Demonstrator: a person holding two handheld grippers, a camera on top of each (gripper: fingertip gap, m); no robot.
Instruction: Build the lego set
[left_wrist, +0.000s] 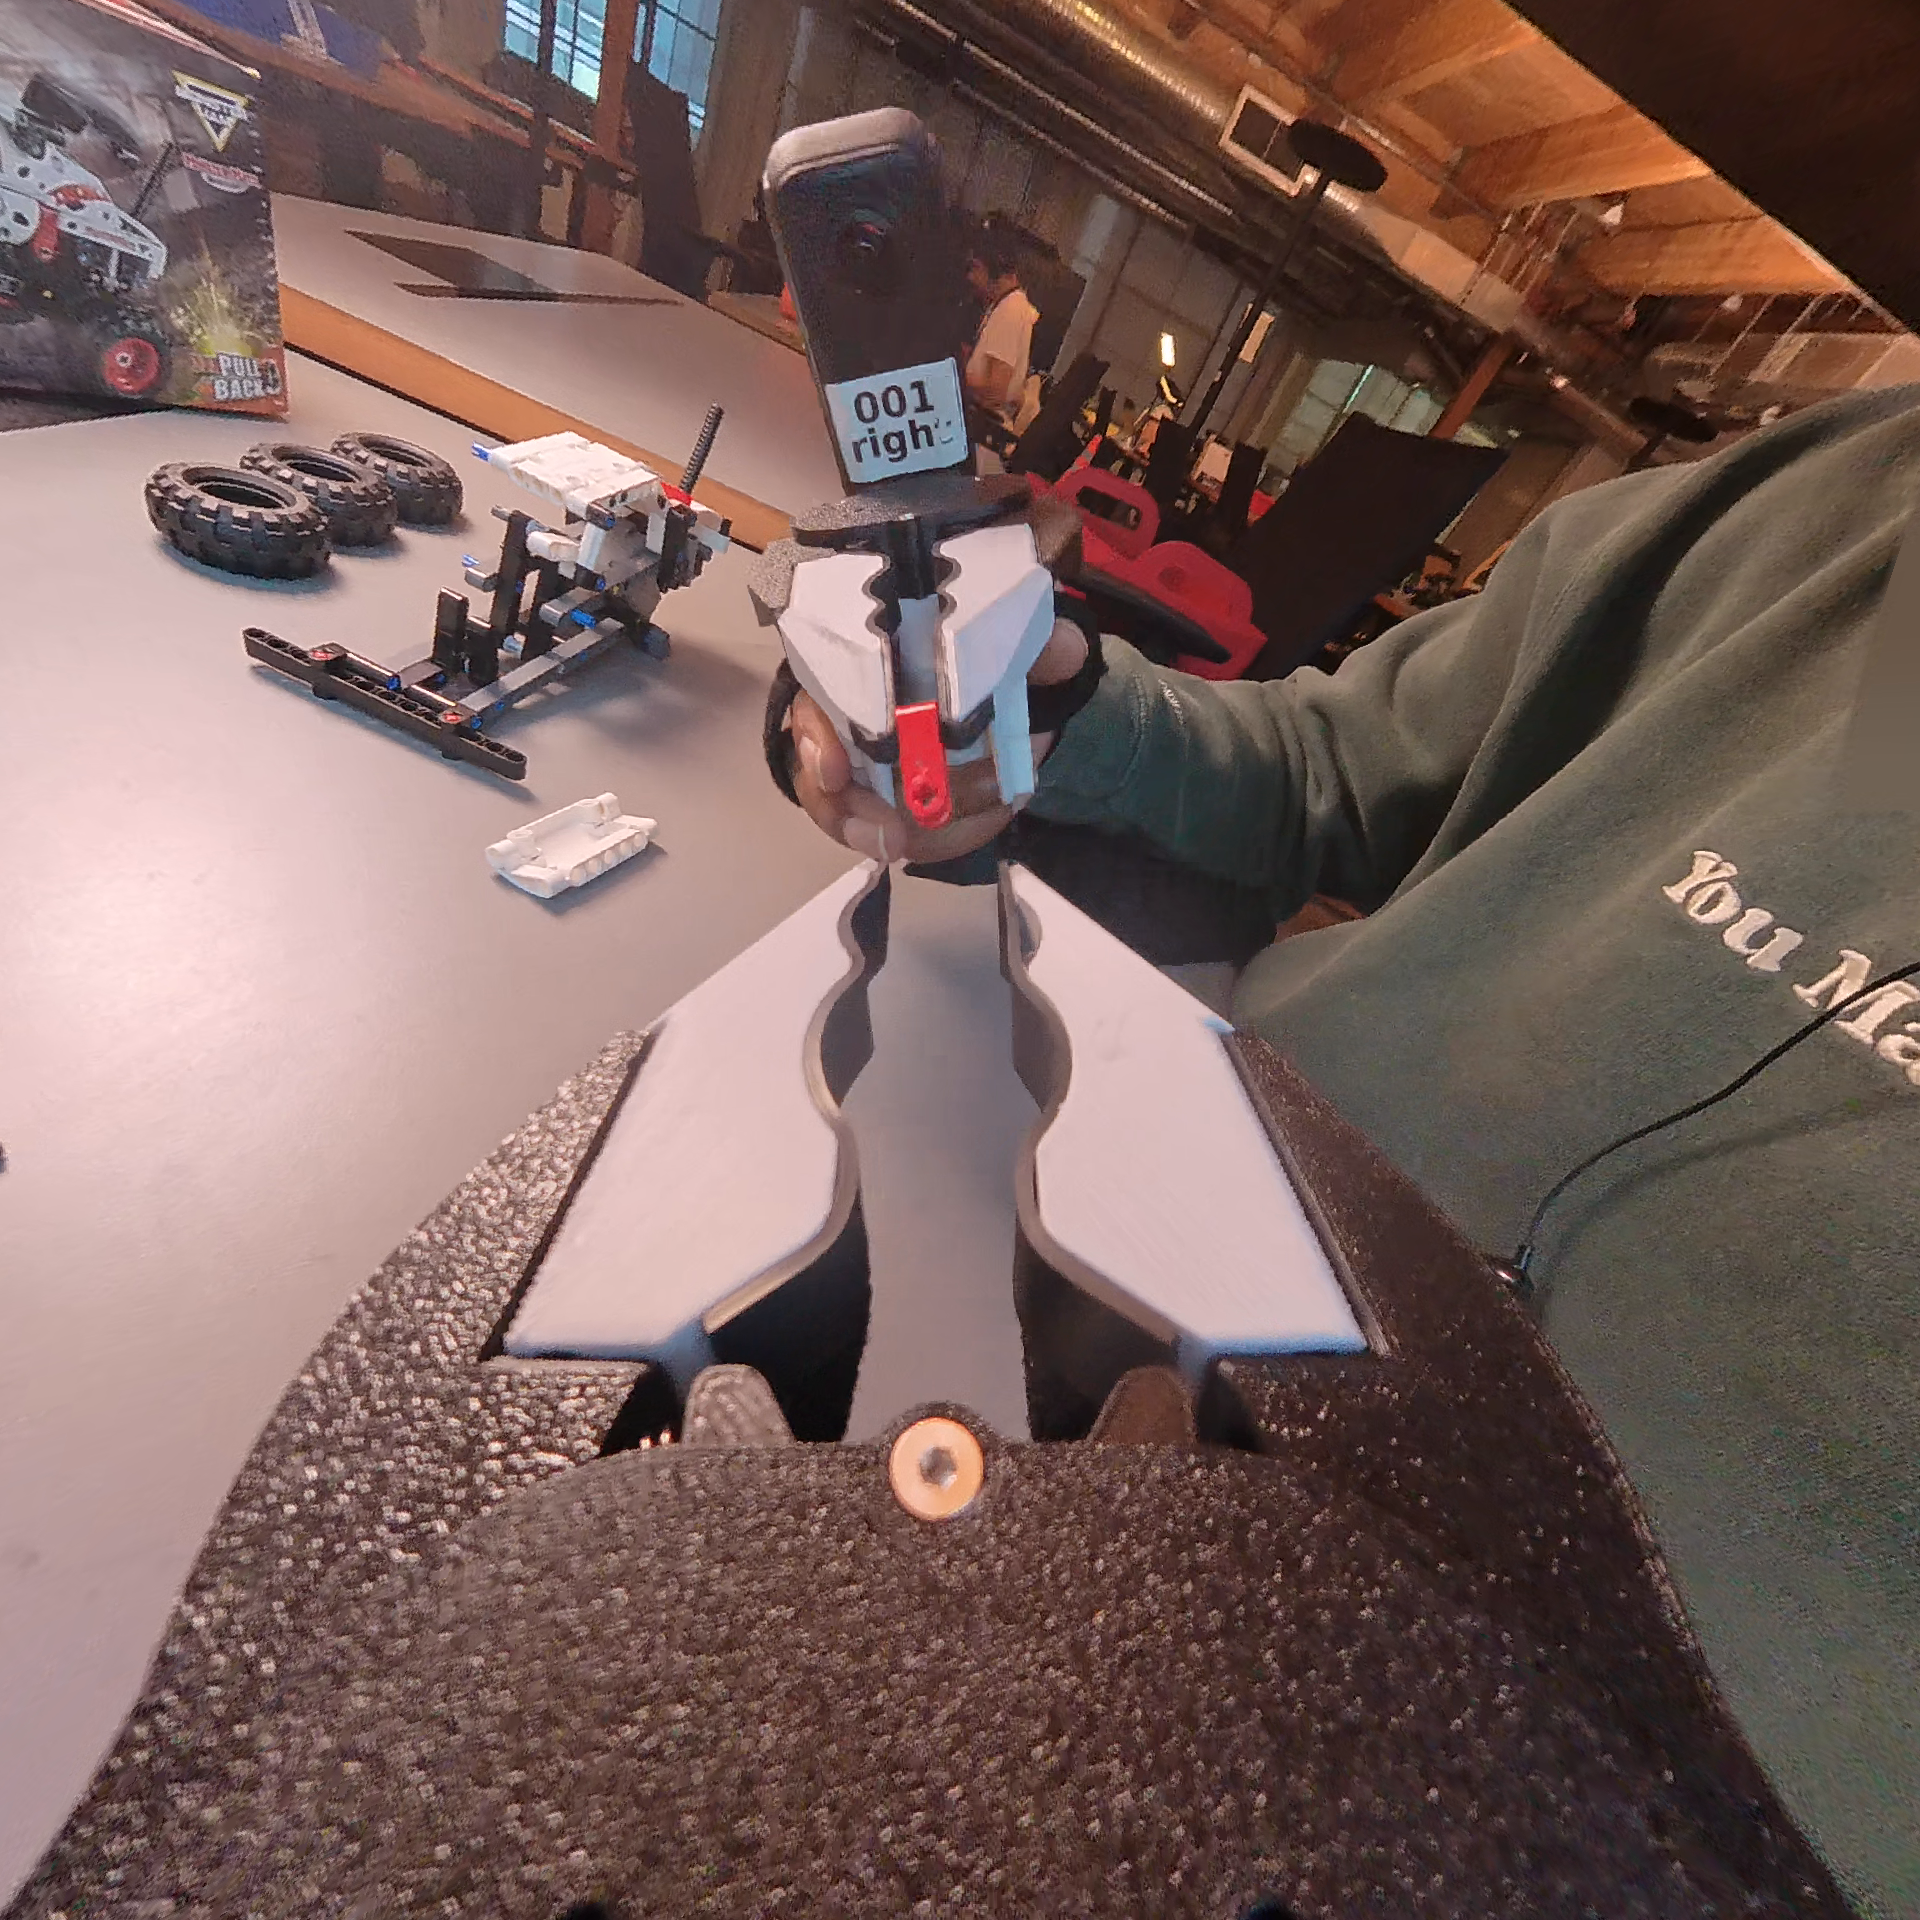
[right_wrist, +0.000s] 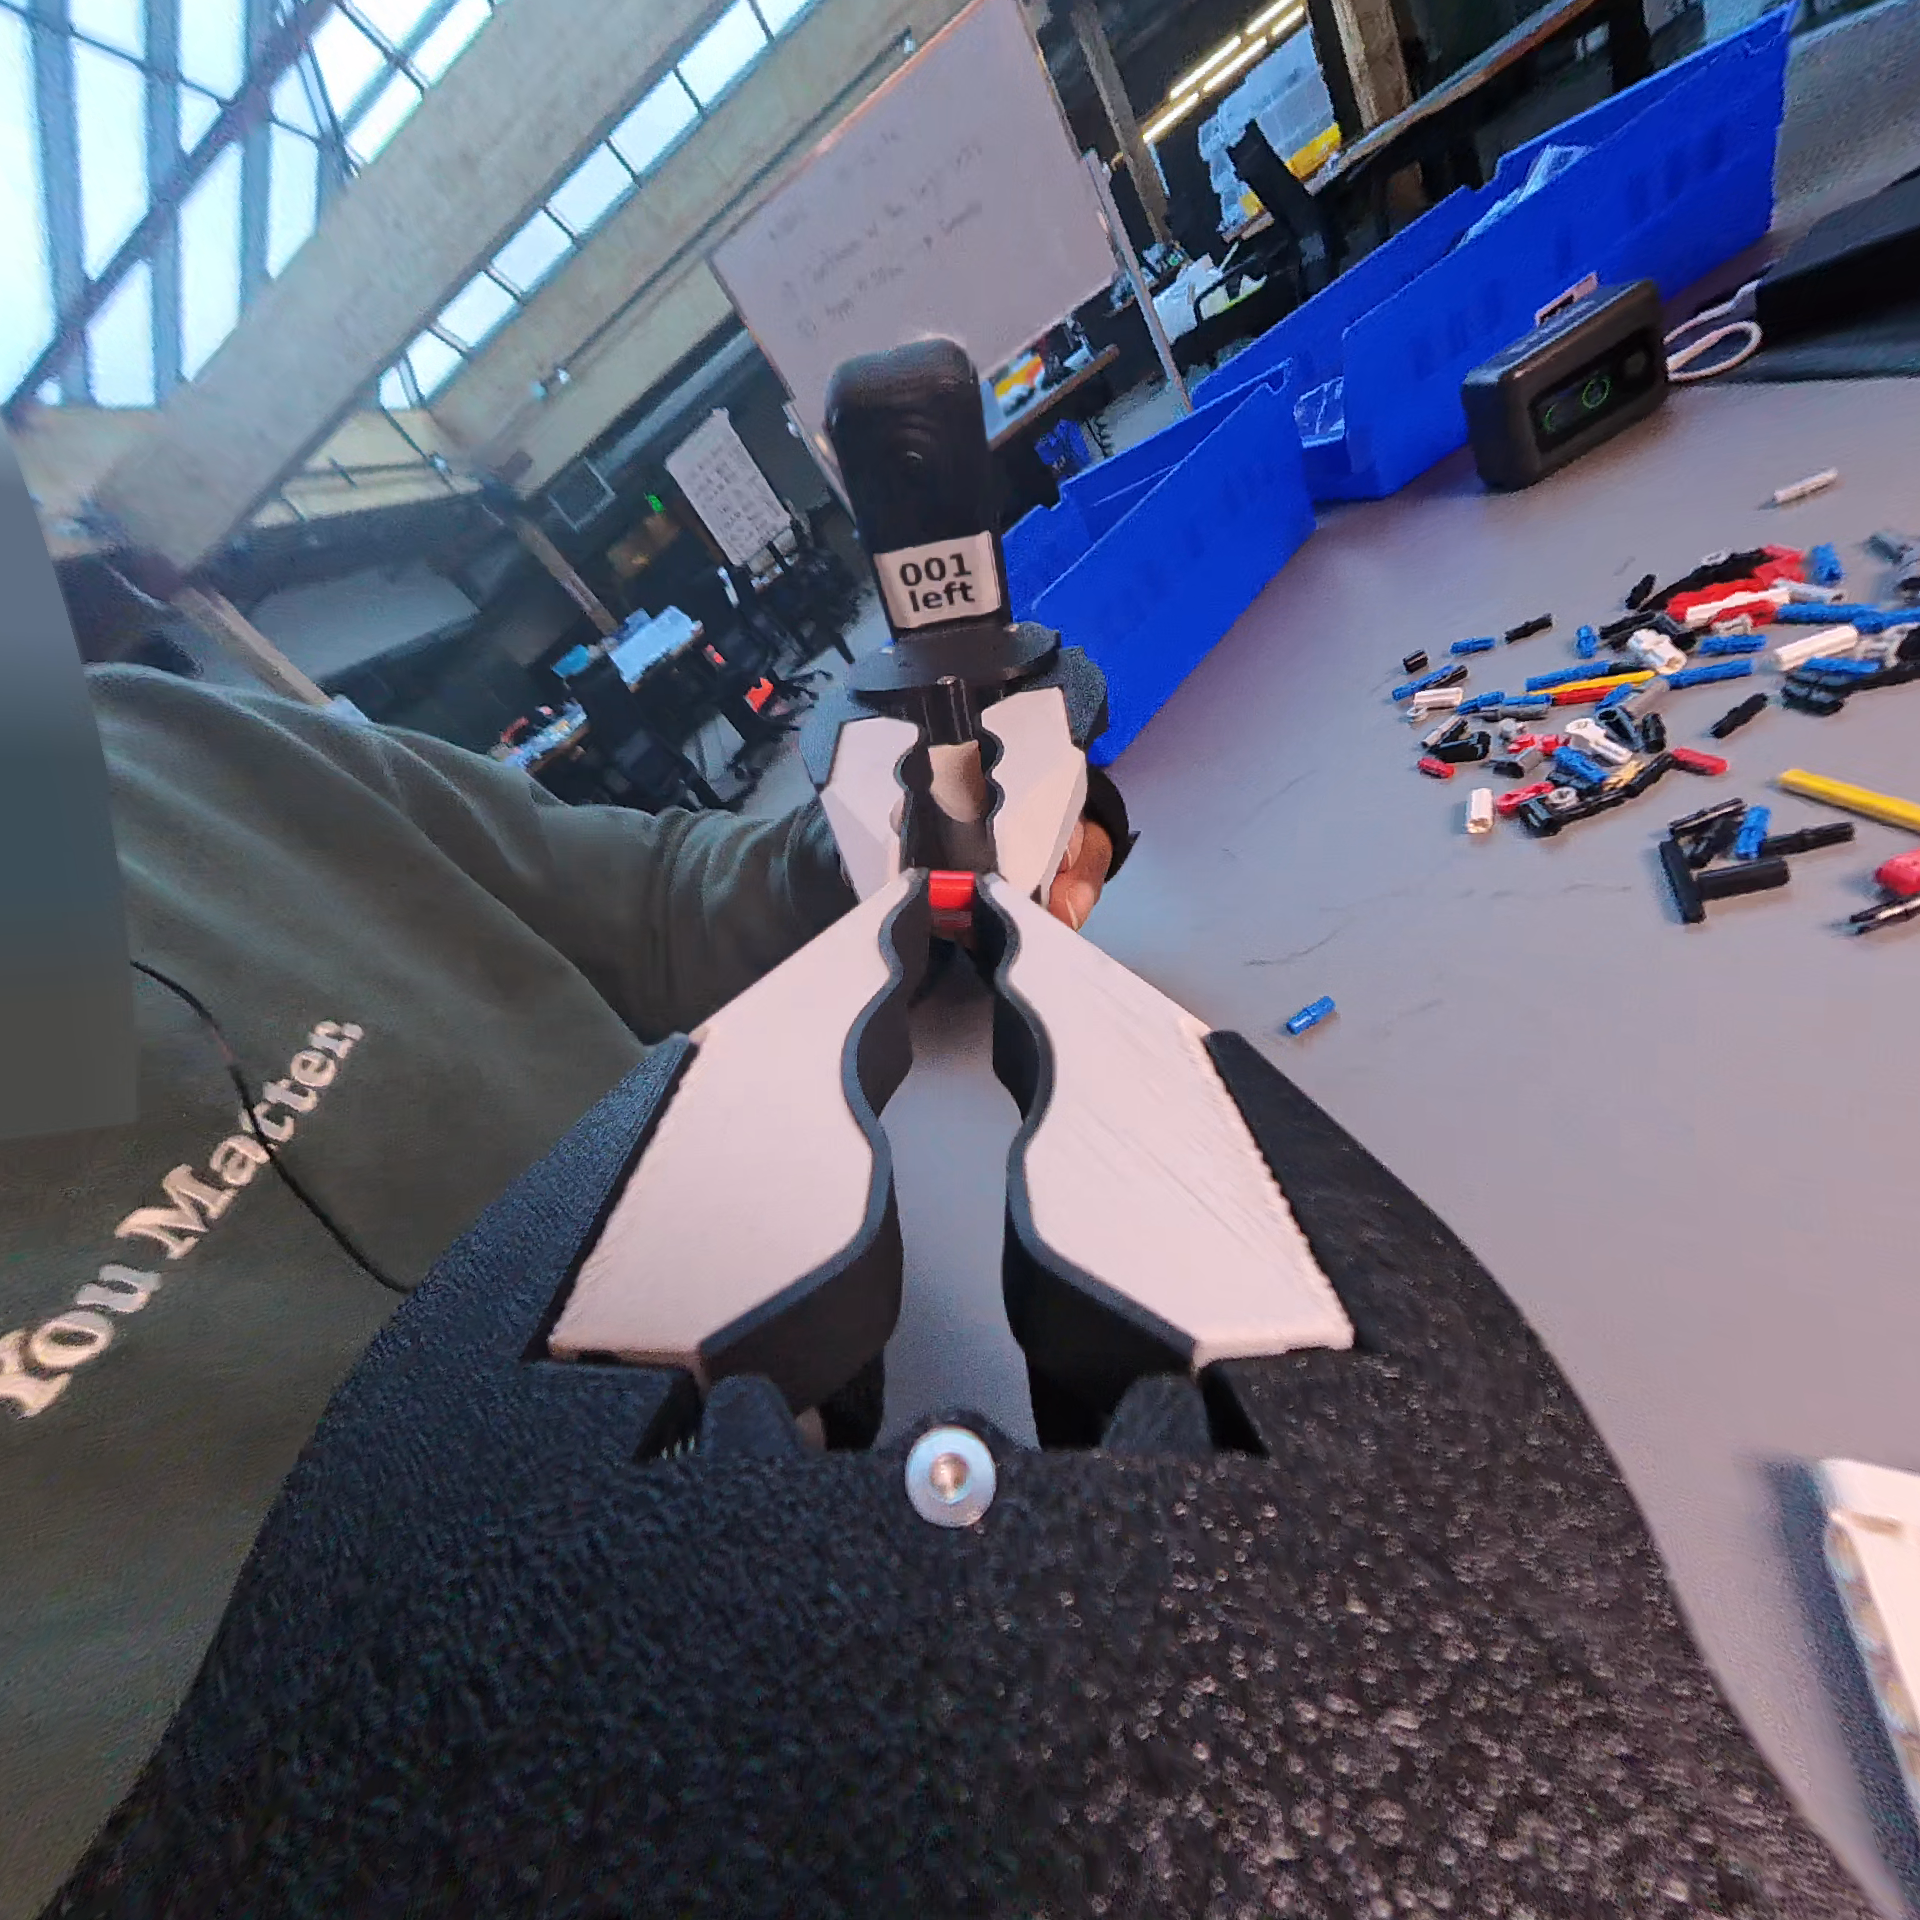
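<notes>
left wrist view first: the left hand-held gripper (left_wrist: 940, 883) sits released, fingers parted with only bare worktop (left_wrist: 260, 1039) between them, tips just short of the right hand-held gripper (left_wrist: 940, 769), which faces it and is clenched on a small red lego piece (left_wrist: 923, 764). beyond, on the worktop, lies the half-built truck chassis (left_wrist: 499, 613), three black tyres (left_wrist: 301, 499) in a row beside it, a loose white panel (left_wrist: 571, 842) nearer, and the set's box (left_wrist: 125, 208) at the back edge.

right wrist view now: the right hand-held gripper (right_wrist: 951, 899) pinches the red lego piece (right_wrist: 951, 904) at its very tips, the left hand-held gripper (right_wrist: 951, 831) just behind it. a scatter of loose pieces (right_wrist: 1662, 717) and blue bins (right_wrist: 1403, 364) lie well off to the side.

looks like a hand-over or regrip. to do it well, line the open fingers square on the piece's free end and close before the other side lets go.

hard to tell: the piece's exact shape, how deep the grip is, and the white object cut off at the lower right corner.
</notes>
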